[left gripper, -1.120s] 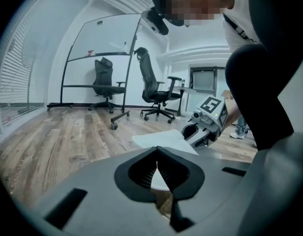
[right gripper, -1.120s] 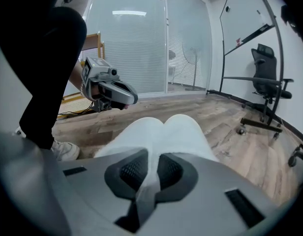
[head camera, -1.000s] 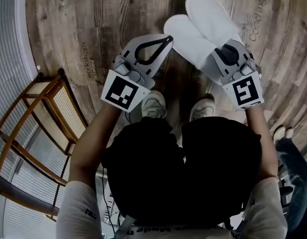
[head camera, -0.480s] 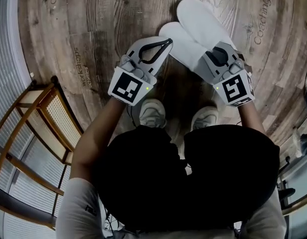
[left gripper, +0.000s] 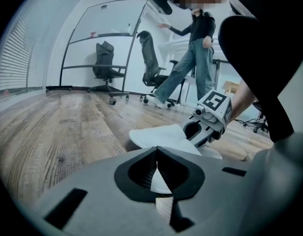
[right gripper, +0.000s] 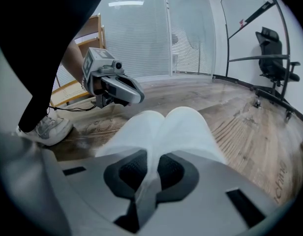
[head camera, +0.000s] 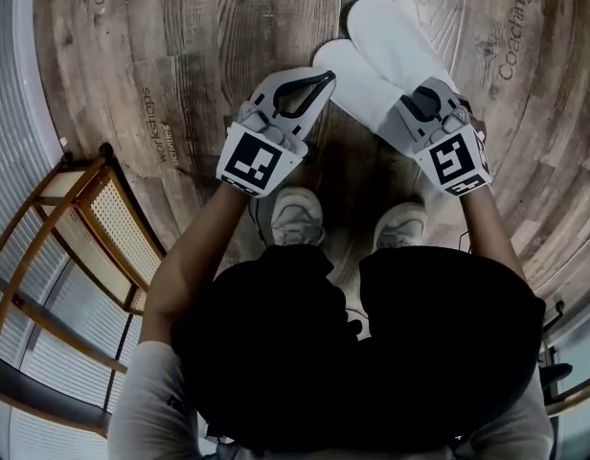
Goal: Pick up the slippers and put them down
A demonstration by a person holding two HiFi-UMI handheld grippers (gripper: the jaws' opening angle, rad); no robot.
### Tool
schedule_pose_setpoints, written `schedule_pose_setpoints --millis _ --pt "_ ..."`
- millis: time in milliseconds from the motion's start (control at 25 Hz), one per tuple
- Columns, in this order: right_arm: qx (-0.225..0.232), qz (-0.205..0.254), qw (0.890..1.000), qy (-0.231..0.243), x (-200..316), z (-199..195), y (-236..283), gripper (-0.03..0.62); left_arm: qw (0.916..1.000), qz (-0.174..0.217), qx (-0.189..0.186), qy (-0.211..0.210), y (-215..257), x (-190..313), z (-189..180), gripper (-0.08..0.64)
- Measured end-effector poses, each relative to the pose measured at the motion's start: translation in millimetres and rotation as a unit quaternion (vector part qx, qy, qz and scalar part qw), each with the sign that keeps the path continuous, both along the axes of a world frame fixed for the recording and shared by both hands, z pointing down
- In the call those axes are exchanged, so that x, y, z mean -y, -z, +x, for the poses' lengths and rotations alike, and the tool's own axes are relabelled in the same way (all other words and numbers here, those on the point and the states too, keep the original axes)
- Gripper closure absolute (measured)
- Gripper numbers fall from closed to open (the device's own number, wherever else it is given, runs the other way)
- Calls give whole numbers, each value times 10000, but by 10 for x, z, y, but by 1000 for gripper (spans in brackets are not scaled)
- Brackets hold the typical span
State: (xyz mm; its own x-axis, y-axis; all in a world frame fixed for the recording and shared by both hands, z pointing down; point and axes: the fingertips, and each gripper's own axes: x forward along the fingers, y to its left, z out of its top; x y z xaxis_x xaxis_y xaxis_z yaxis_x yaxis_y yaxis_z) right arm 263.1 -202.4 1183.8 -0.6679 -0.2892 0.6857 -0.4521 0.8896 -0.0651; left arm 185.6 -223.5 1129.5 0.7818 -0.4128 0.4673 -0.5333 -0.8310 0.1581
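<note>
Both grippers and the slippers (head camera: 376, 51) sit lower, nearer the wood floor (head camera: 180, 46), than one second ago. Right gripper (head camera: 406, 113) clamps the two white slippers together at one end. Left gripper (head camera: 324, 78), jaws closed on nothing, hovers just beside them, ahead of the person's shoes (head camera: 297, 214).

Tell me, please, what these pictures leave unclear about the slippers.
Heel ends of the slippers: head view, covered by the right gripper.
Their soles, and whether they touch the floor: undersides show in no view.
Wooden chair: head view, cut off by the left edge.
Face of the person: left gripper view, blurred.
</note>
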Motion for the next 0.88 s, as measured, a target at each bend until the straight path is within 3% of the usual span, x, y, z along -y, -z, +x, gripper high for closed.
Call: schedule_pose_setpoints --millis 200,440,880 --pt "-26 -121 9999 31 -16 -15 12 558 10000 -74 44 20 -13 -37 -16 548" --pt "-203 -304 9990 -277 -31 85 54 489 9999 -48 75 -46 31 -74 -50 548" --pt "-51 -678 9947 -774 -106 438 284 491 9998 -181 85 16 278 -68 -150 548"
